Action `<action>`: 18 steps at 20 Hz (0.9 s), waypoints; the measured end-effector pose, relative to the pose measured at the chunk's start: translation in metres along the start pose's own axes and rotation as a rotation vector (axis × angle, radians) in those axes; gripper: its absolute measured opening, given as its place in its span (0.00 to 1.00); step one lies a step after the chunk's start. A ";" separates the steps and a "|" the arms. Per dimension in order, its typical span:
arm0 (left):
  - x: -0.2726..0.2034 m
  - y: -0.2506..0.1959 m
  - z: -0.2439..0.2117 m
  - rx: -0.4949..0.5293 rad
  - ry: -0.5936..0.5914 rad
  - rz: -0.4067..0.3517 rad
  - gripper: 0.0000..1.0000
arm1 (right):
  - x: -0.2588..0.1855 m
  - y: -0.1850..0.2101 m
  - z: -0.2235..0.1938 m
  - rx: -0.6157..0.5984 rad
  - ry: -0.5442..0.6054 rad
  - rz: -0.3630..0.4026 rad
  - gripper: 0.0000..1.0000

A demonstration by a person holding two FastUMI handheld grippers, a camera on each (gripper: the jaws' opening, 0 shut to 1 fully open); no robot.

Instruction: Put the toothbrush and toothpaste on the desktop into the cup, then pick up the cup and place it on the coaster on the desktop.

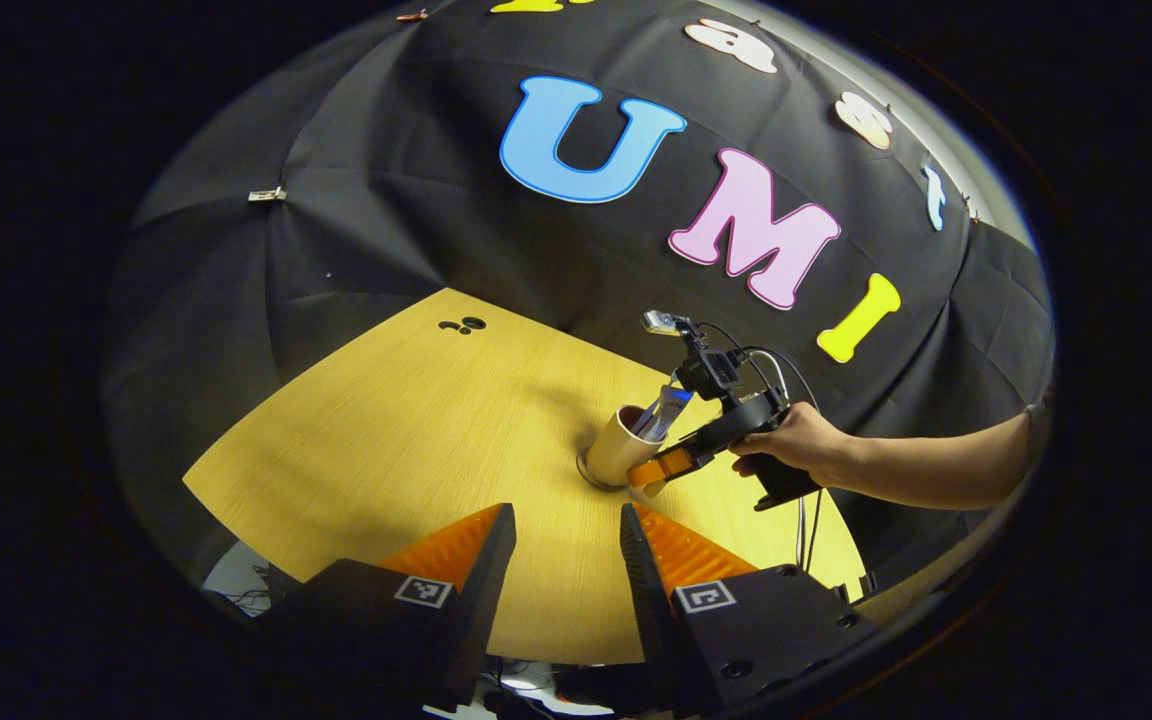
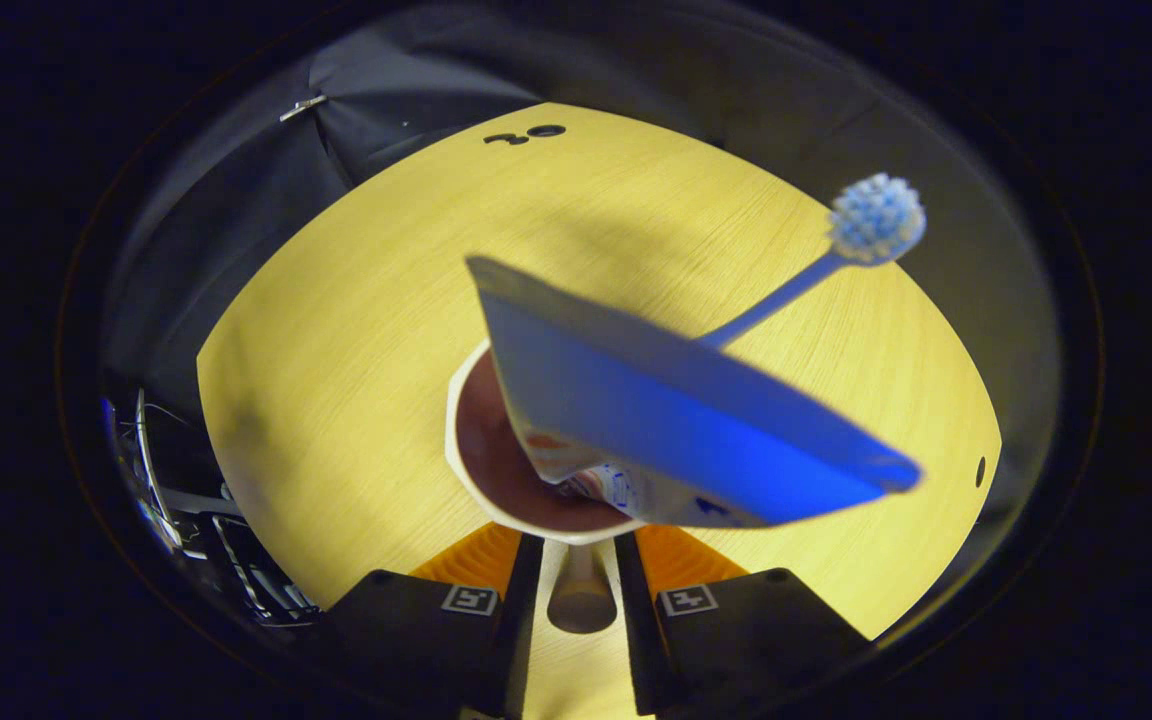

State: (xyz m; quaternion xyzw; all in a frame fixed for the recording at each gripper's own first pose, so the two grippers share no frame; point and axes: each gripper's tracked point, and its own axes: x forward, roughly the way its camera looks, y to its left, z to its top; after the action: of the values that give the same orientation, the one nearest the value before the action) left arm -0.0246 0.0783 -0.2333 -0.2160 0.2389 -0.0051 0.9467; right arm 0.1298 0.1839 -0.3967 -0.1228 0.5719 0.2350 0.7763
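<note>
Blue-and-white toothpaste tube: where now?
Right gripper view: blue-and-white toothpaste tube stands tilted inside the cream cup, beside the blue toothbrush.

We are looking into a recording booth rather than a home: black cloth clipped up as walls encloses a round pale-wood surface, lit from above. A tangle of cables and gear lies beyond the surface's edge, the mark of a lab set-up.
</note>
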 end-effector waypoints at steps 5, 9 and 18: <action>0.005 -0.013 0.005 0.035 0.005 -0.037 0.66 | -0.031 0.001 0.010 0.010 -0.079 0.007 0.66; 0.011 -0.032 0.014 0.076 0.005 -0.078 0.66 | -0.073 -0.007 0.014 0.020 -0.176 -0.011 0.71; 0.023 -0.082 0.038 0.222 -0.016 -0.155 0.66 | -0.186 -0.003 0.008 0.065 -0.475 0.004 0.76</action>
State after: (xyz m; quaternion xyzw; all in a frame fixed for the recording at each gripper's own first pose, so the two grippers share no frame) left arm 0.0205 0.0167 -0.1796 -0.1278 0.2119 -0.1030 0.9634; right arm 0.0941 0.1429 -0.2190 -0.0381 0.3806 0.2403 0.8922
